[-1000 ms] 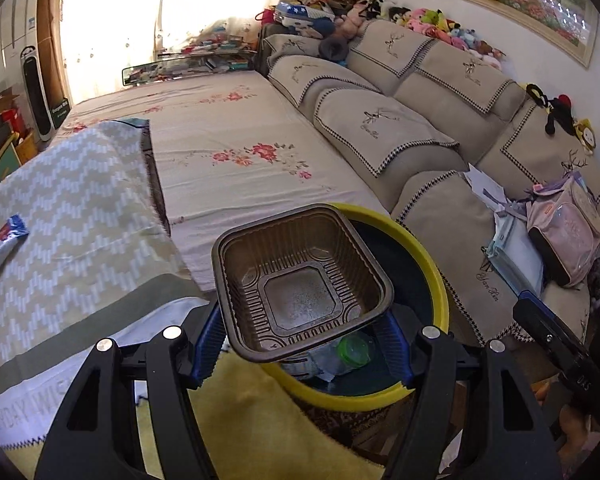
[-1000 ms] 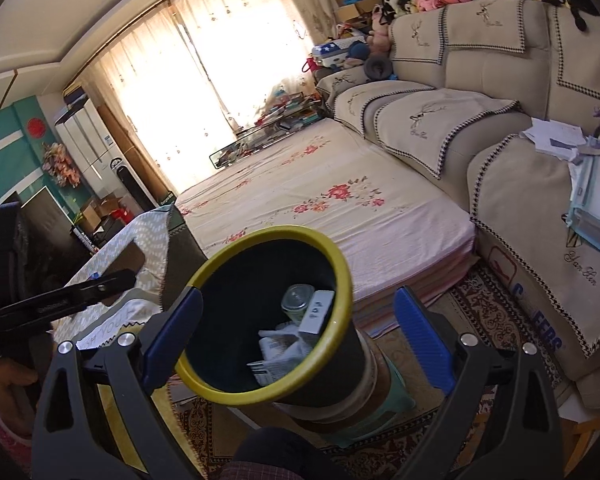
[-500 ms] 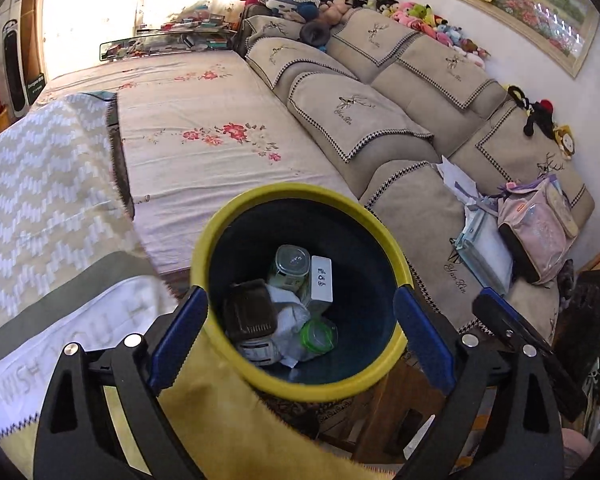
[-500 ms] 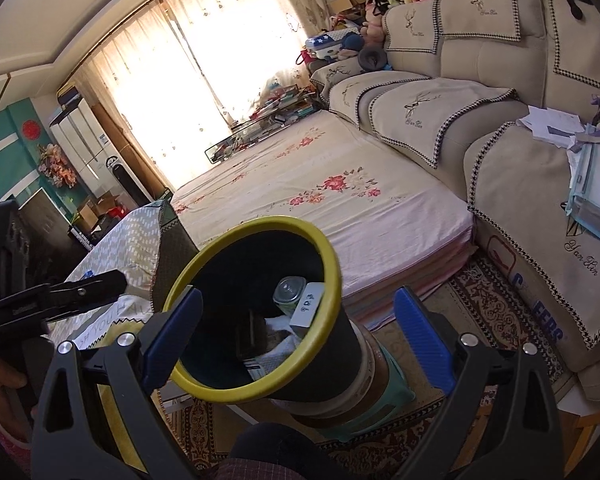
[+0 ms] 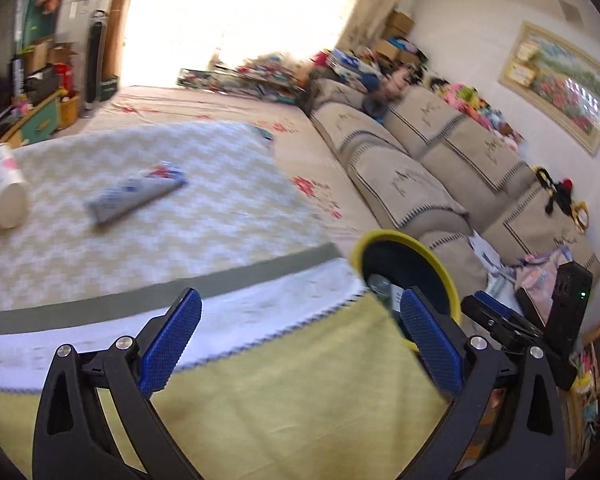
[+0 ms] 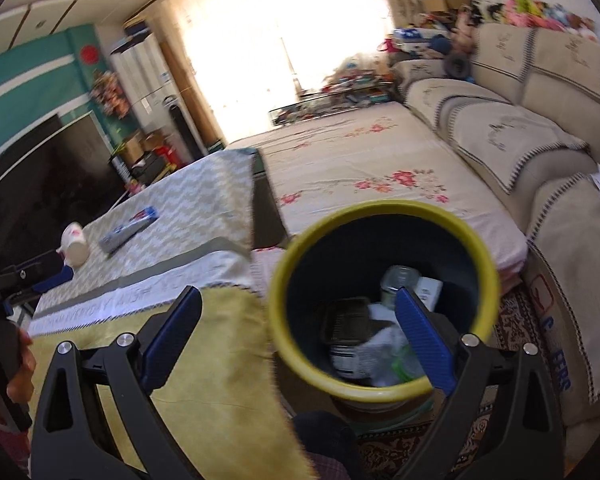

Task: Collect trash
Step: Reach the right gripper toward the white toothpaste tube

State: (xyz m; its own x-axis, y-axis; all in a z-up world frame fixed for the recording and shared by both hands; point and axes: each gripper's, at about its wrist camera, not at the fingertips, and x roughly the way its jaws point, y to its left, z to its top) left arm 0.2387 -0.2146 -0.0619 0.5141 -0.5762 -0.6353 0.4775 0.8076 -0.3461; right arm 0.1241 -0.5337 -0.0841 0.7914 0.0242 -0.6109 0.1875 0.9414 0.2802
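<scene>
Left gripper (image 5: 300, 340) jaws were spread wide with nothing between them, over the tabletop (image 5: 140, 240) near its right edge. Right gripper (image 6: 300, 336) jaws were likewise spread and empty, above the yellow-rimmed bin (image 6: 380, 390). Bin stood just off the tabletop's right edge, holding a brown plastic tray (image 6: 346, 322), a can and crumpled wrappers. A blue-grey wrapper (image 5: 134, 196) and a tipped paper cup (image 5: 2, 188) lay on the tabletop toward its left edge, both blurred.

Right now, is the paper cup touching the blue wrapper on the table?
Apart. The left wrist view shows bare tablecloth between the tipped paper cup and the blue wrapper.
</scene>
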